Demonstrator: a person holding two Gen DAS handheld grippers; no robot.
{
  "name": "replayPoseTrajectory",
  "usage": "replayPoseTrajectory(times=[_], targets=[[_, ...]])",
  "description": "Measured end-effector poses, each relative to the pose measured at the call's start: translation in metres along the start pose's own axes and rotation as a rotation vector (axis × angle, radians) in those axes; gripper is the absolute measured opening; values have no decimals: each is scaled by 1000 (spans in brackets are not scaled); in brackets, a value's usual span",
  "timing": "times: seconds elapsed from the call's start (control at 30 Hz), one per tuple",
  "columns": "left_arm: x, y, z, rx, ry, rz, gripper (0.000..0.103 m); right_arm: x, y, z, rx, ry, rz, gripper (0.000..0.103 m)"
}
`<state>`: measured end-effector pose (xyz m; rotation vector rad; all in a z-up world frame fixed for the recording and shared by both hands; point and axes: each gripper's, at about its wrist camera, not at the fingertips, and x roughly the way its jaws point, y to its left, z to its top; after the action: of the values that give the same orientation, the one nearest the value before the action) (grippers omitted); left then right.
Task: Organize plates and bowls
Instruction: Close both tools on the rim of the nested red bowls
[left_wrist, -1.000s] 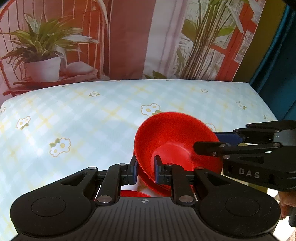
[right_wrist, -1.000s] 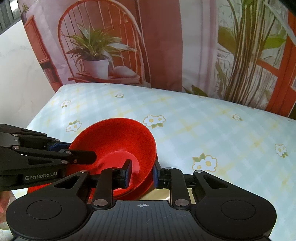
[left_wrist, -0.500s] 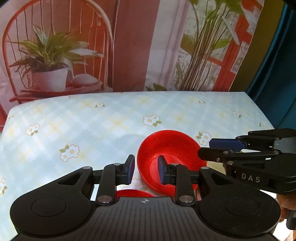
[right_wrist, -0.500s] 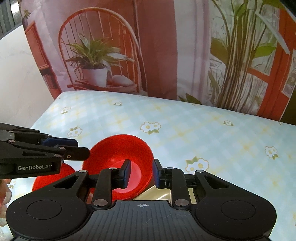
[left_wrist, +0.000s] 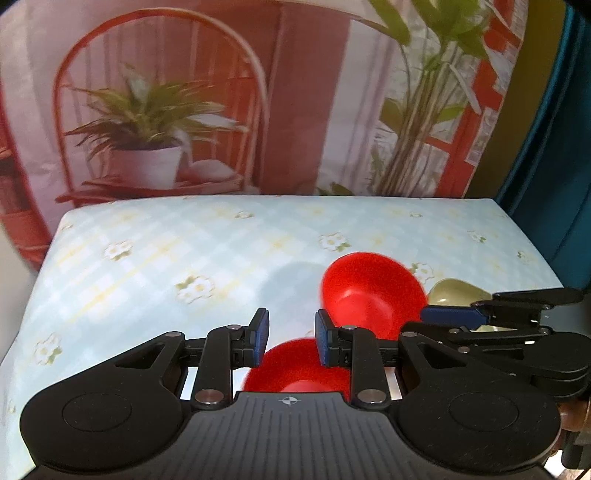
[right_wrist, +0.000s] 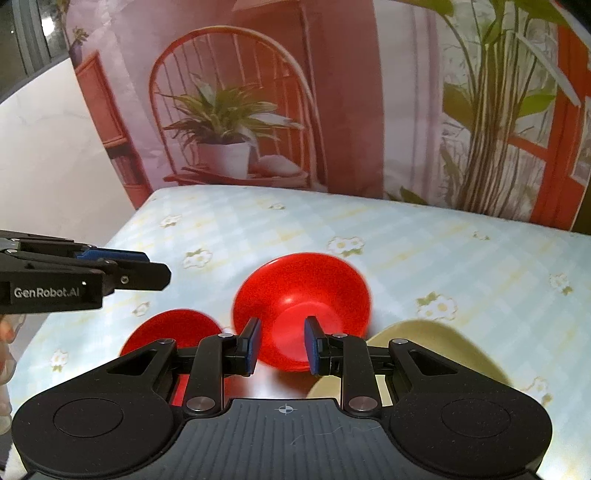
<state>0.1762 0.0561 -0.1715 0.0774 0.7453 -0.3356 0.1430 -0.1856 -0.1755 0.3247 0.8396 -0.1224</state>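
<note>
A red bowl (right_wrist: 301, 295) sits tilted on the flowered tablecloth, also in the left wrist view (left_wrist: 371, 295). A second red dish (right_wrist: 171, 328) lies to its left, showing between my left fingers (left_wrist: 295, 365). An olive-green plate (right_wrist: 424, 350) lies to the right, seen too in the left wrist view (left_wrist: 456, 291). My left gripper (left_wrist: 291, 338) is open and empty, raised above the red dish. My right gripper (right_wrist: 280, 345) is open and empty, just in front of the red bowl. Each gripper shows in the other's view, the left (right_wrist: 122, 271) and the right (left_wrist: 461, 317).
The table (left_wrist: 184, 251) is covered with a pale blue checked cloth with flowers. A printed backdrop of a chair, potted plant and window stands behind the far edge. A dark teal curtain (left_wrist: 554, 147) hangs at the right.
Both grippers have let go of the red bowl and drawn back and up. The bowl now rests on the table and the olive plate has come into sight.
</note>
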Motion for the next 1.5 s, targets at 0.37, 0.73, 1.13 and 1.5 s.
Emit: replayPoseTrajectory(times=[0.37,0.73,1.13,1.5], targets=[[0,26,-34,-91,17,33,28,10,33,-25,12,22,42,24],[18,36,-57,-237,31,38,28,23,32,-38,64,49,48,24],[25,26,-59,-271,21,11,25,30,31,-44,80,57,75,22],[16,25,-59,-277,15,23,20,27,28,-47,102,51,94,17]])
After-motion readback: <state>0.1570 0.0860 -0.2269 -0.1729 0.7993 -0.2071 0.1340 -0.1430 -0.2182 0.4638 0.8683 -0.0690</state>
